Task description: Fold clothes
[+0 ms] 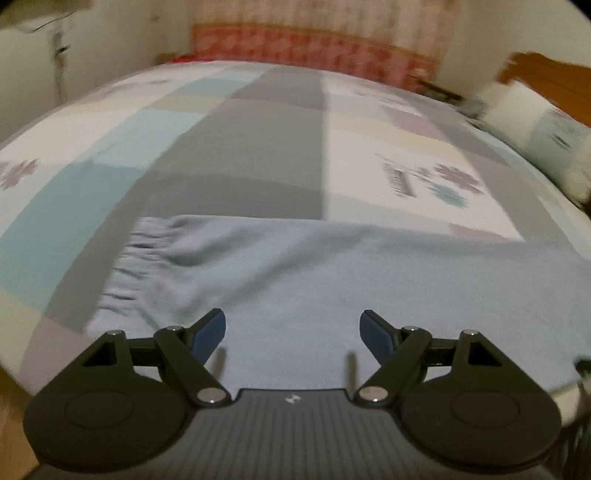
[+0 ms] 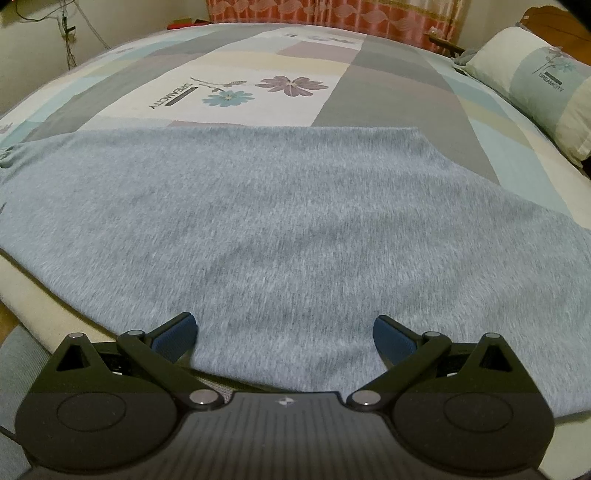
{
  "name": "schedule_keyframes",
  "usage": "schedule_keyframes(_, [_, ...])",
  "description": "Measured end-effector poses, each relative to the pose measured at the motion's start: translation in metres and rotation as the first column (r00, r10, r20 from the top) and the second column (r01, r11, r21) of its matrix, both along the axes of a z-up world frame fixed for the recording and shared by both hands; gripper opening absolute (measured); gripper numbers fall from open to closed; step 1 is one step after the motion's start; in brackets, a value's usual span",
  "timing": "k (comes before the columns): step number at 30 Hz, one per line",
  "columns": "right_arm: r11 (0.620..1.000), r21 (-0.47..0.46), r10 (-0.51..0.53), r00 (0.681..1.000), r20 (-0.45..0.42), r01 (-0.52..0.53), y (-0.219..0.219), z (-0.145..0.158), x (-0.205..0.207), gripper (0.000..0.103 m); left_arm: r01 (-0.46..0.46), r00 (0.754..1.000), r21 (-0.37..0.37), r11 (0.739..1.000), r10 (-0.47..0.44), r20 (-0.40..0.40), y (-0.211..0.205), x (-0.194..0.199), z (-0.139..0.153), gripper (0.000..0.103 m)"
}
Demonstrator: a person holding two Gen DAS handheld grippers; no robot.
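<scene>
Both wide-open, empty grippers, left gripper (image 1: 293, 332) and right gripper (image 2: 284, 332), are hovering over the pale blue-grey knitted garment (image 2: 288, 229) that is lying flat, seemingly hardly folded yet, on the near patchwork bedsheet (image 2: 388, 92).

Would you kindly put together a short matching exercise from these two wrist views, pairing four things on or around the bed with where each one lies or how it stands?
Things:
1. grey garment
2. pillow
3. red curtain
4. left gripper

Places or states:
A. hangs beyond the far edge of the bed
B. open, over the cloth
C. spread flat on the patchwork bedsheet
D. lies at the right side of the bed

Pairs: 1-C, 2-D, 3-A, 4-B
</scene>
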State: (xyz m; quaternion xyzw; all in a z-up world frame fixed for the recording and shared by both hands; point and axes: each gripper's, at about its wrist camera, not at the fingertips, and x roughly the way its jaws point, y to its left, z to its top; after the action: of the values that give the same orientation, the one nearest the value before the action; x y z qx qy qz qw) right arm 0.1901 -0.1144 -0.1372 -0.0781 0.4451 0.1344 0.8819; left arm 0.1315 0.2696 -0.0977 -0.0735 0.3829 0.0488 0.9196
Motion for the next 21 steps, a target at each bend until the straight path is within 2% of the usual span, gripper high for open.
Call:
schedule_keyframes(5, [1.000,0.005,0.002,1.000,0.014,-0.002,0.000,-0.001,-0.003,0.103,-0.028,0.998,0.023,0.999,0.030,-0.061,-0.014,-0.014,-0.023,0.081])
schedule_keyframes(9, [1.000,0.007,0.005,1.000,0.023,-0.005,-0.001,-0.001,-0.004,0.103,-0.010,0.999,0.060,0.998,0.013,-0.049,-0.022,-0.021,-0.015,0.081])
schedule_keyframes(13, [1.000,0.008,0.003,1.000,0.031,-0.004,-0.001,-0.001,-0.005,0.103,0.025,1.000,0.064,0.998,-0.024,-0.012,-0.033,-0.019,-0.007,0.081])
schedule_keyframes(18, [1.000,0.011,0.003,0.999,0.039,-0.003,-0.001,-0.002,-0.006,0.103,0.060,0.998,0.009,0.998,-0.059,-0.037,-0.049,-0.013,-0.018,0.081])
schedule_keyframes(19, [1.000,0.011,0.003,0.999,0.040,-0.003,-0.001,-0.002,-0.006,0.103,0.053,0.998,-0.017,0.998,-0.054,-0.033,-0.050,-0.015,-0.022,0.082])
schedule_keyframes(21, [1.000,0.011,0.004,0.999,0.040,-0.004,-0.001,-0.002,-0.006,0.103,0.049,0.999,-0.023,0.999,-0.050,-0.018,-0.050,-0.020,-0.021,0.083])
